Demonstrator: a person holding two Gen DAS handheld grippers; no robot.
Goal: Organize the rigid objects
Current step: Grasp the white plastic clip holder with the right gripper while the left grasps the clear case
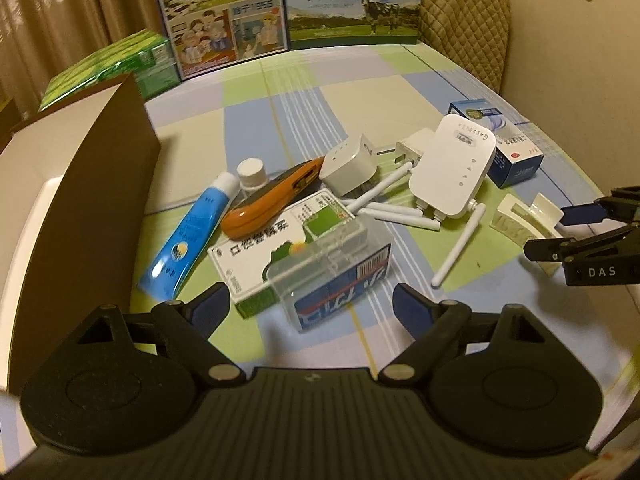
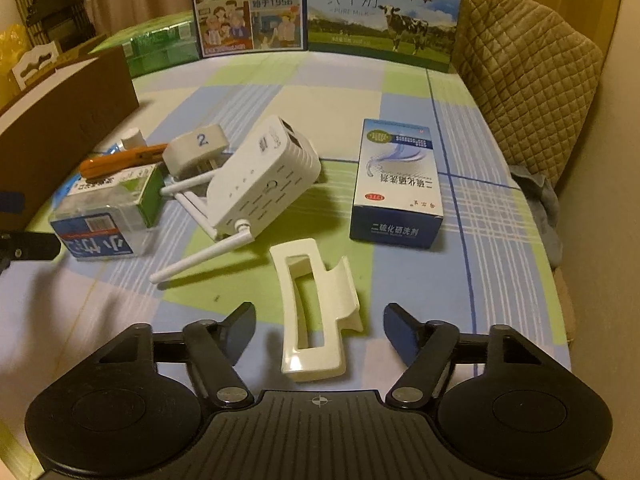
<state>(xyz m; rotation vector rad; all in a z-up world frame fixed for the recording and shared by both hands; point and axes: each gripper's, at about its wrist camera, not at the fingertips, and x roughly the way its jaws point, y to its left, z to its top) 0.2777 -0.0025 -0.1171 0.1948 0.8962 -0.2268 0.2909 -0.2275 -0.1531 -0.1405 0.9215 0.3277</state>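
Observation:
My left gripper is open over a clear plastic box with a blue label, which rests on a green-and-white carton; the pads stand apart from both. Behind lie a blue tube, an orange utility knife, a white plug adapter and a white repeater with antennas. My right gripper is open around a cream hair claw lying flat, with a gap on each side. A blue-and-white medicine box lies beyond it.
A brown cardboard box stands at the left of the checked tablecloth. Two milk cartons and a green pack line the back. A quilted chair back is at the right edge.

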